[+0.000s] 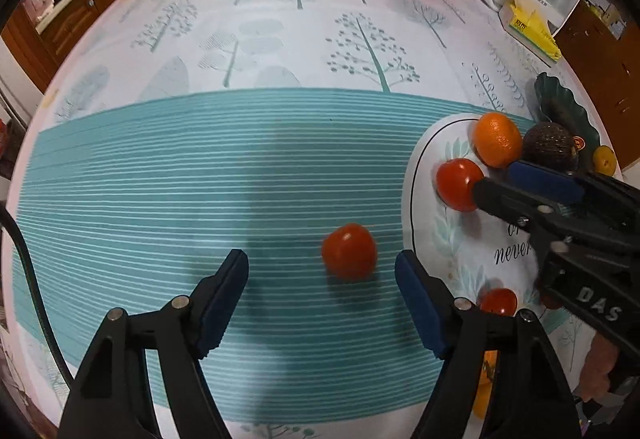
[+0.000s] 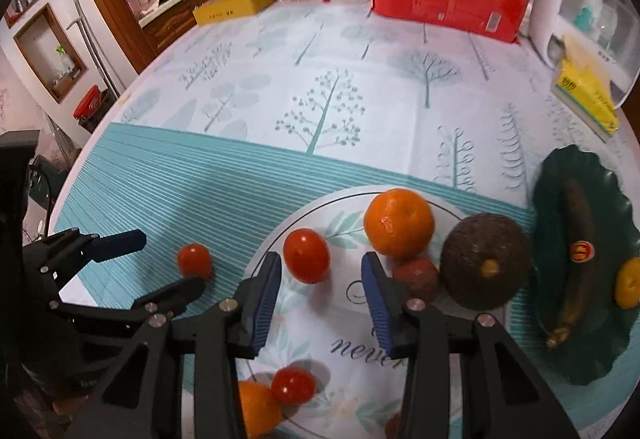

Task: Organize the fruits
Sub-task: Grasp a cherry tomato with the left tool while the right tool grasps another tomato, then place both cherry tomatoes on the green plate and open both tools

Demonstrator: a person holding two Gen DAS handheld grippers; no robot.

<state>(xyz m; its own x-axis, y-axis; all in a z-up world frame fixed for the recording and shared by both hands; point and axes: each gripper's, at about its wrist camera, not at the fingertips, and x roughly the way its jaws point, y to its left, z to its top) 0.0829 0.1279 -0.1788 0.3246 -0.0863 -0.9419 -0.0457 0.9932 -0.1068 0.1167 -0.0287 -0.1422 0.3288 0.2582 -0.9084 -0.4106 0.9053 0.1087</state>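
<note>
On the white plate (image 2: 280, 235) most fruit's sorted already; one stray tomato (image 1: 349, 252) sits on the counter (image 1: 200, 179). Left gripper (image 1: 322, 275) gapes around it, right gripper (image 2: 320, 279) hovers apart, empty.

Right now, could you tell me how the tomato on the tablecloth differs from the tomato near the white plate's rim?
The tablecloth tomato lies off the white plate on teal stripes; the plate tomato rests on it. The first sits ahead of the open left gripper, the second ahead of the open right gripper. Both are red, round and untouched.
</note>
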